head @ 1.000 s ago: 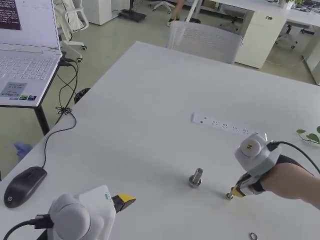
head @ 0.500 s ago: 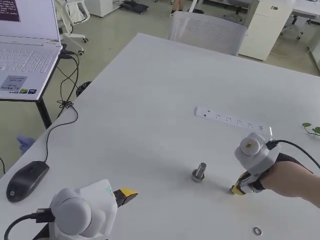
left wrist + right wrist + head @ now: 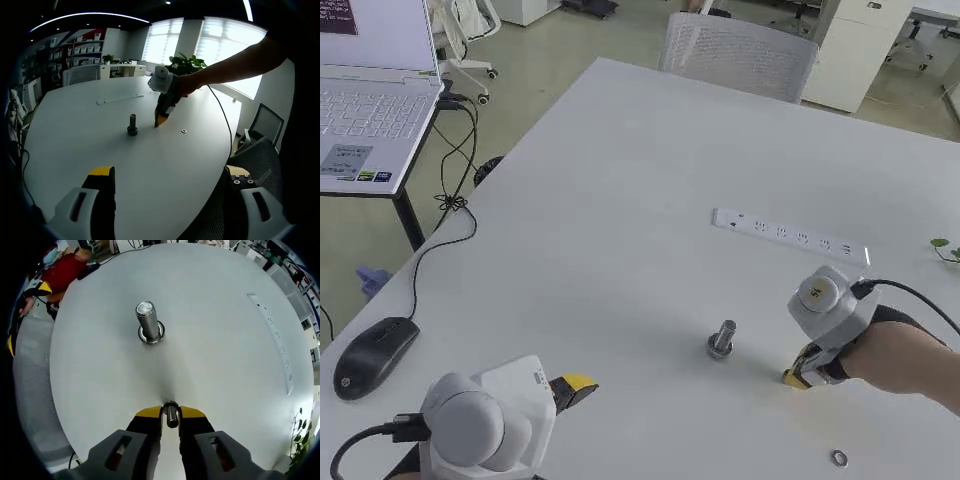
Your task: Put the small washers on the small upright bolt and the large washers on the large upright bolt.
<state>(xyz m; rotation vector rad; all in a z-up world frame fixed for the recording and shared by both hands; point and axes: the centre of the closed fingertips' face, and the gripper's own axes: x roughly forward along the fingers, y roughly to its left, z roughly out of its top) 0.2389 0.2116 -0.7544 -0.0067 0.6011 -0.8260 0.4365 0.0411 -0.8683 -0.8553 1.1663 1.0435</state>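
Note:
The large upright bolt (image 3: 722, 340) (image 3: 149, 322) (image 3: 132, 125) stands mid-table with a washer around its base. To its right, my right gripper (image 3: 796, 378) (image 3: 171, 414) (image 3: 160, 119) points down at the table. Its yellow-tipped jaws sit tight on either side of the small upright bolt (image 3: 171, 415). One loose washer (image 3: 839, 458) (image 3: 184, 131) lies flat on the table nearer the front edge. My left gripper (image 3: 572, 388) (image 3: 169, 172) hovers at the near left, jaws wide apart with nothing between them.
A white power strip (image 3: 790, 233) (image 3: 120, 98) lies behind the bolts. A black mouse (image 3: 375, 357) sits at the table's left edge, and a laptop (image 3: 370, 100) is on a side desk. A grey chair (image 3: 740, 55) stands at the far end.
The head camera has drifted. The right gripper's tips have shifted slightly left over the small bolt, which showed beside them before. The left gripper has stayed where it was.

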